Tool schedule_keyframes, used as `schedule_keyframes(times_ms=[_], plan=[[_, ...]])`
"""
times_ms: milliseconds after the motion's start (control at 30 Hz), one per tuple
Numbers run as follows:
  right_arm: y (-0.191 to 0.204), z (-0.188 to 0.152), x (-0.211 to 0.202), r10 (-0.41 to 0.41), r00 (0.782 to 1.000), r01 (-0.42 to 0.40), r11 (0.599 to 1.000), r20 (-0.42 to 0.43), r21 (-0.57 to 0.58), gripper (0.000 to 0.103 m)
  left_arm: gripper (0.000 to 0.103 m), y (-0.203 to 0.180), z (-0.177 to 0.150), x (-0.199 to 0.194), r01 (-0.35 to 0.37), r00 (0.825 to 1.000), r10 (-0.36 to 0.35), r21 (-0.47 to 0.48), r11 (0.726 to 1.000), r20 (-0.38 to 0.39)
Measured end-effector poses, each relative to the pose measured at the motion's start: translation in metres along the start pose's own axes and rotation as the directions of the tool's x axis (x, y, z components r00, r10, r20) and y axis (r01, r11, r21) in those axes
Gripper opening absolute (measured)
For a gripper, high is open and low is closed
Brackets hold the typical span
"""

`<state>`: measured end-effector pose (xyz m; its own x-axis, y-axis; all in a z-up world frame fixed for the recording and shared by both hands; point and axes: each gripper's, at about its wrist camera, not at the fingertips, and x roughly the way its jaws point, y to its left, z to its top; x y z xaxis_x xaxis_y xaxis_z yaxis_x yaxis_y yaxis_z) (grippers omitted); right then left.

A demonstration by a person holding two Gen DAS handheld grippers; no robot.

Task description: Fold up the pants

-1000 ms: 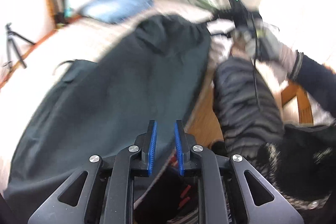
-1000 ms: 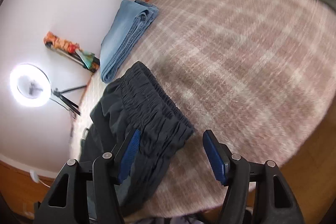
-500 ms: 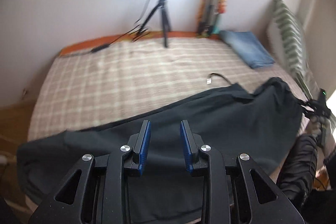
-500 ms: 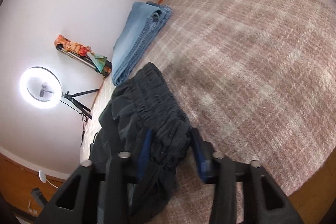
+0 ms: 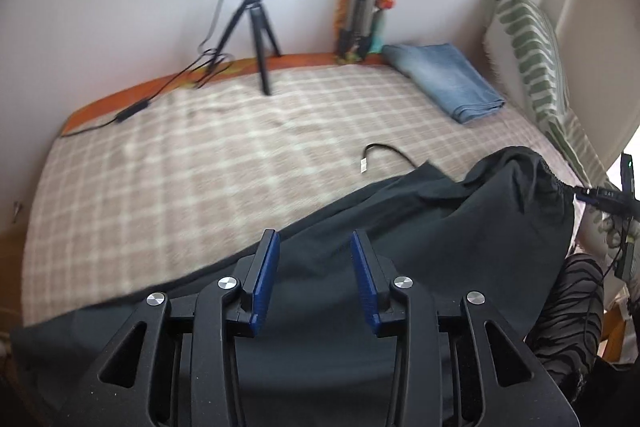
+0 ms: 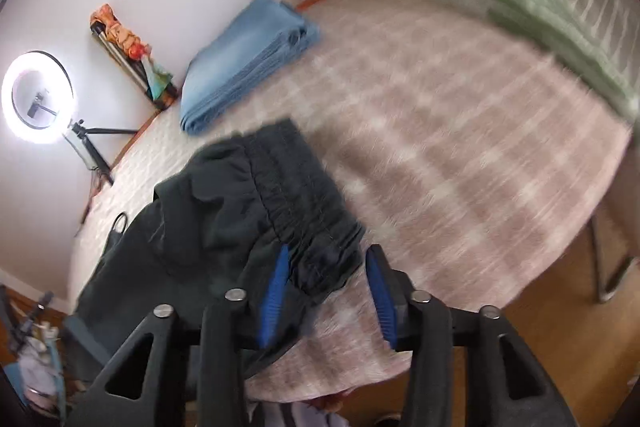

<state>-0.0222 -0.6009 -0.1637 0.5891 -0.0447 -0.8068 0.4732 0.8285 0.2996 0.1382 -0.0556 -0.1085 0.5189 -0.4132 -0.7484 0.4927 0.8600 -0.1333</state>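
Left gripper (image 5: 315, 269) hovers over the near edge of the bed (image 5: 168, 163), its jaws opening with nothing pinched between them; the dark pants (image 5: 400, 227) lie stretched across the plaid cover directly beneath and ahead of its blue pads. Right gripper (image 6: 329, 289) is likewise opening, released: the gathered waistband (image 6: 304, 211) sits between its pads, the left pad just beside the cloth and the right pad clear of it. The pants run from that waistband at the bed's corner away toward the ring light (image 6: 36, 97), with folded blue jeans (image 6: 248, 59) well apart near the wall. Half a second ago the right jaws were clamped on the waistband; now they have let go. The left jaws, narrow a second ago, stand wider, and its view has swung from the person's side to face the wall.
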Motion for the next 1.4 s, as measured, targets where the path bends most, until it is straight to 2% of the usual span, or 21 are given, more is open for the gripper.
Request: schedule_keyframes(times_ms=[33,100,267,333,400,500,633,800,867,1000,1067,1167,1300,1400], plan=[[0.007,0.006,-0.010,-0.018,0.999,0.019,0.999,0.035,-0.032,0.048,0.035,-0.004,0.001,0.003,0.009,1.000,-0.009,0.007,1.000,0.001],[0.023,0.017,-0.022,0.001,0.997,0.008,0.994,0.076,-0.109,0.049,0.035,-0.007,0.000,0.005,0.016,1.000,-0.016,0.009,1.000,0.001],[0.087,0.043,-0.021,0.134,0.989,-0.111,0.945,0.056,-0.308,0.052,0.035,0.006,-0.010,0.000,-0.003,1.000,0.003,-0.036,0.999,0.004],[0.117,0.054,-0.010,0.213,0.977,-0.194,0.913,0.013,-0.359,0.052,0.036,0.020,-0.015,-0.009,-0.034,0.999,0.035,-0.068,0.997,0.011],[0.144,0.059,0.005,0.257,0.966,-0.246,0.885,-0.025,-0.396,0.052,0.038,0.037,-0.020,-0.021,-0.064,0.998,0.067,-0.109,0.992,0.022],[0.182,0.060,0.028,0.280,0.957,-0.283,0.842,-0.077,-0.458,0.052,0.042,0.065,-0.028,-0.043,-0.114,0.992,0.123,-0.174,0.978,0.040],[0.227,0.054,0.067,0.320,0.926,-0.378,0.783,-0.202,-0.494,0.052,0.042,0.107,-0.039,-0.076,-0.174,0.980,0.193,-0.266,0.948,0.046],[0.271,0.036,0.113,0.320,0.880,-0.466,0.725,-0.351,-0.508,0.052,0.042,0.151,-0.045,-0.131,-0.254,0.957,0.286,-0.330,0.909,0.050],[0.288,0.027,0.131,0.306,0.861,-0.492,0.703,-0.405,-0.514,0.054,0.042,0.167,-0.049,-0.154,-0.306,0.940,0.338,-0.335,0.891,0.040],[0.310,0.009,0.159,0.254,0.855,-0.489,0.681,-0.451,-0.544,0.058,0.043,0.189,-0.063,-0.186,-0.388,0.910,0.415,-0.325,0.862,0.016],[0.316,0.004,0.171,0.248,0.845,-0.499,0.685,-0.474,-0.530,0.058,0.047,0.203,-0.078,-0.187,-0.398,0.909,0.416,-0.338,0.853,-0.018],[0.319,0.000,0.184,0.254,0.828,-0.515,0.695,-0.499,-0.502,0.058,0.047,0.228,-0.114,-0.166,-0.379,0.922,0.375,-0.406,0.831,-0.094],[0.323,-0.004,0.193,0.230,0.827,-0.506,0.701,-0.512,-0.502,0.058,0.047,0.243,-0.152,-0.134,-0.323,0.946,0.299,-0.490,0.810,-0.128],[0.326,-0.004,0.197,0.234,0.823,-0.510,0.705,-0.518,-0.492,0.060,0.047,0.247,-0.169,-0.109,-0.335,0.942,0.286,-0.486,0.807,-0.175]])
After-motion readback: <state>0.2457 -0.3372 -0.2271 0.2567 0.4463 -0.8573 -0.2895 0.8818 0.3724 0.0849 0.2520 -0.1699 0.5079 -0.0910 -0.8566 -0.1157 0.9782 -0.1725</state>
